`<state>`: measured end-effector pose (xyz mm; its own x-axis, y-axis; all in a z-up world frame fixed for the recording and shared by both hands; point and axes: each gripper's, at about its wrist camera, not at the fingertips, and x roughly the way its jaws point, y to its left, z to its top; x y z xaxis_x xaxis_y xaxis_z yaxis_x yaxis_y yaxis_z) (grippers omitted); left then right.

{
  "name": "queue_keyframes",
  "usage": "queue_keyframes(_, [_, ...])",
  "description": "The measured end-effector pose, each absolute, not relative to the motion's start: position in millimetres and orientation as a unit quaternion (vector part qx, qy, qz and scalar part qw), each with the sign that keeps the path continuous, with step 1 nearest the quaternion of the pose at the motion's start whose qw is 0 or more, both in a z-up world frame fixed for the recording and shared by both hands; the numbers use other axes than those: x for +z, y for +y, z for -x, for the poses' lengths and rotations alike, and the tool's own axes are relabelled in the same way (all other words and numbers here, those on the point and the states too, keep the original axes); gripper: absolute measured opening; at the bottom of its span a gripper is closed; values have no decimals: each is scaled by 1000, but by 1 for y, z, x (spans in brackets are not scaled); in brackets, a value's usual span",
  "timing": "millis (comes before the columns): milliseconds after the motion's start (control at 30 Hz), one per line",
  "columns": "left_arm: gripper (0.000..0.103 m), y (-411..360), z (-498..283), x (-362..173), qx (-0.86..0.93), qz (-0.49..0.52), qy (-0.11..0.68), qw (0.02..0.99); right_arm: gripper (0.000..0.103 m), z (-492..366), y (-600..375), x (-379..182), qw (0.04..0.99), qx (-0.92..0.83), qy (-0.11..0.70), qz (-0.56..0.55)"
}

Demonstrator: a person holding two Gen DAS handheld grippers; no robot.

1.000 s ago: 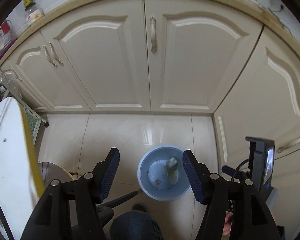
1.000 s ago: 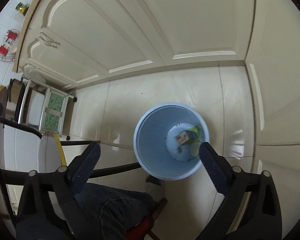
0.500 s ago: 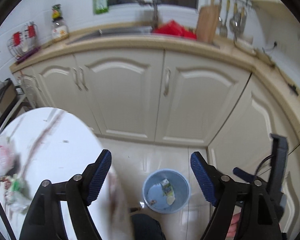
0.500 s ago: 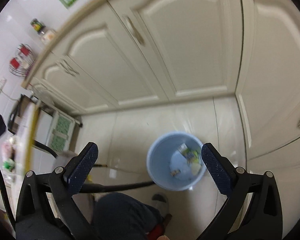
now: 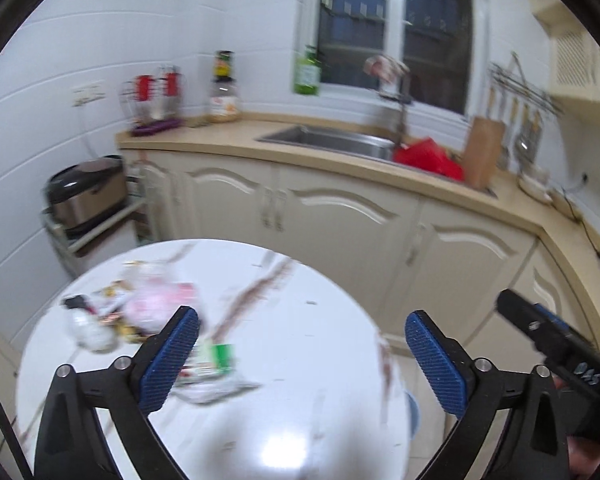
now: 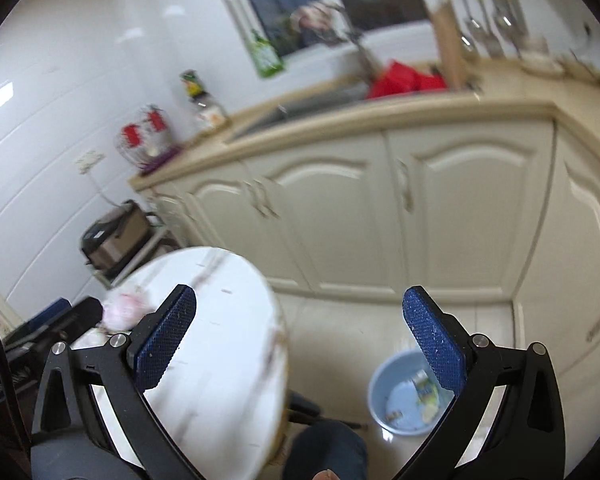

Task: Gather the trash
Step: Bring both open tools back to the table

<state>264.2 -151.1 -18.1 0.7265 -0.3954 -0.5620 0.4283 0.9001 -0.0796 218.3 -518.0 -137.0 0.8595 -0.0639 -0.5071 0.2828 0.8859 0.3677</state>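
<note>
Both views have swung up from the bin [image 6: 410, 396] to the table [image 5: 300, 360]. Left gripper [image 5: 302, 356] has just been opening and stands wide, empty; right gripper [image 6: 300, 336] is wide and empty too. Trash [image 5: 132, 316] lies piled at the table's far left, a wrapper [image 5: 212, 364] nearer. Risk: the blurred, fast approach could knock light scraps off the edge.

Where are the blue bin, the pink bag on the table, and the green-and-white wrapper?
blue bin [image 6: 380, 390]: right wrist view, left inner wall.
pink bag [image 5: 160, 306]: left wrist view, middle of the crumpled plastic.
green-and-white wrapper [image 5: 220, 358]: left wrist view, green patch right of the left pad.
</note>
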Motion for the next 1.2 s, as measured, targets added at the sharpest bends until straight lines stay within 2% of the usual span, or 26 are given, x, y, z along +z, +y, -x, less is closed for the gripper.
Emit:
queue_keyframes(300, [102,-56,-220,-9,-146,-2,287,947,103,-236,-412,-91,963,-37,217,-154])
queue_keyframes(600, [102,-3,-183,3,-86,20,272,958,103,-244,-341,-86,971,16,217,-103])
queue_keyframes(933, [102,21,-174,3,-57,43,275,959,103,-252,-302,-82,974,33,218,-59])
queue_keyframes(1200, [102,29,-200,-9,-49,50,306,950,103,-281,-302,-114,958,38,280,-42])
